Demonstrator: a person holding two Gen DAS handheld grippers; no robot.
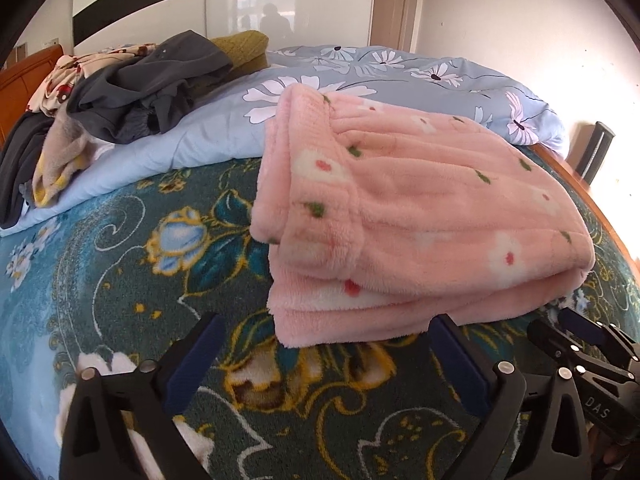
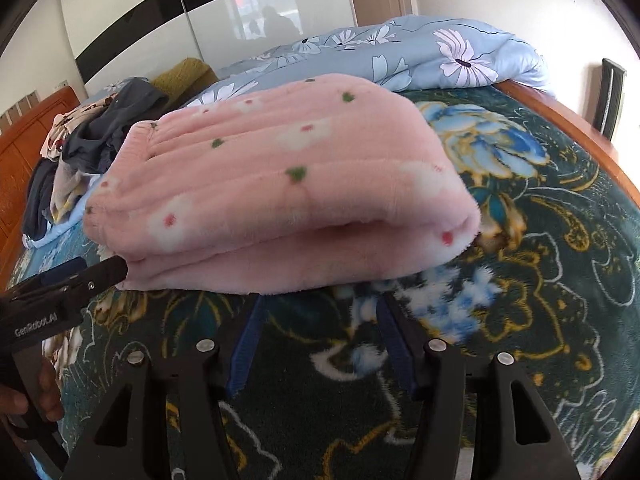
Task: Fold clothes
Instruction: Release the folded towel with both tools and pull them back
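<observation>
Sunlit white wall behind glossy wardrobe

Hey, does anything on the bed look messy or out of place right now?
The pink fleece garment lies folded on the green floral blanket, fairly neat. What stands out is the rumpled heap of unfolded clothes at the far left on the blue quilt. Both hand-held grippers, left and right, are open and hold nothing.

A folded pink fleece garment with white flowers lies on the bed's dark teal floral blanket. The right gripper hangs just short of its near edge, jaws parted and empty. The left gripper touches the garment's near left corner. A blue floral duvet and a heap of unfolded clothes lie toward the bed's far side.
</observation>
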